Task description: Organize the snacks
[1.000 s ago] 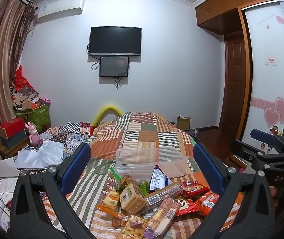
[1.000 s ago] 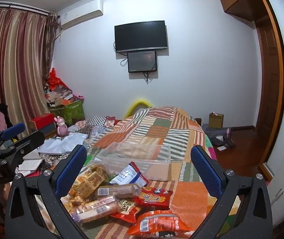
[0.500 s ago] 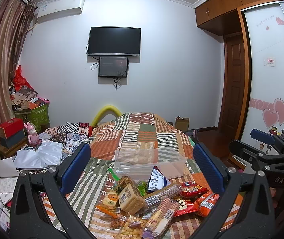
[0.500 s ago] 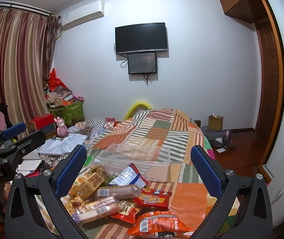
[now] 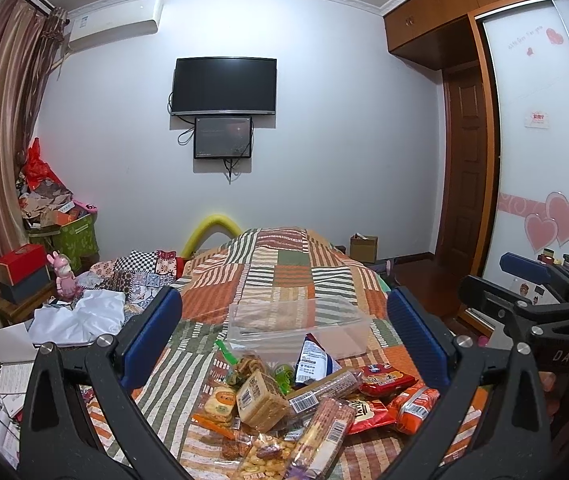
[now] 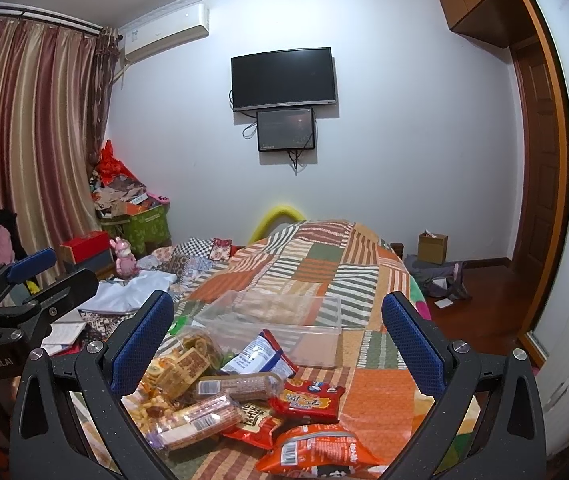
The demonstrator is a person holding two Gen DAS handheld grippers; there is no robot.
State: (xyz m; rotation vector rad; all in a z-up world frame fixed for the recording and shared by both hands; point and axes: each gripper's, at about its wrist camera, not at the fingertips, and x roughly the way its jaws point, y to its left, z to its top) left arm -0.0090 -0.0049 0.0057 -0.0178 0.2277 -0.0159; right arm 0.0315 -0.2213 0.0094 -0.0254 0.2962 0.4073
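**Desk:** While the heap of snacks (image 5: pixel 304 412) lies unsorted on the patchwork bed (image 5: pixel 284 276), what are the two tongs doing?

**Photographer:** Both hang above the near end of the quilt, spread wide and holding nothing. The left tongs (image 5: pixel 284 344) frame the heap from its left side; the right tongs (image 6: pixel 276 344) frame it from the right. Each shows at the edge of the other's view, so they stand side by side.

**Desk:** And the clear tub?

**Photographer:** The clear plastic bin (image 6: pixel 284 320) sits just beyond the heap, open side up, with nothing visible inside. A blue-and-white packet (image 6: pixel 260 354) leans against its near wall. My reading is that the bin was set there as the destination, close enough that each pack needs only a short carry.

**Desk:** What lies nearest?

**Photographer:** In the right view an orange crisp bag (image 6: pixel 316 448) is closest, with red packets (image 6: pixel 308 398) behind it. In the left view a square block of biscuits (image 5: pixel 262 400) tops the pile, beside long wrapped rolls (image 5: pixel 324 432).

**Desk:** So, the stage?

**Photographer:** Judging by the bare bin, sorting has not begun. The wide spread suits bulky, crinkly bags, which may slip if pinched by a corner.
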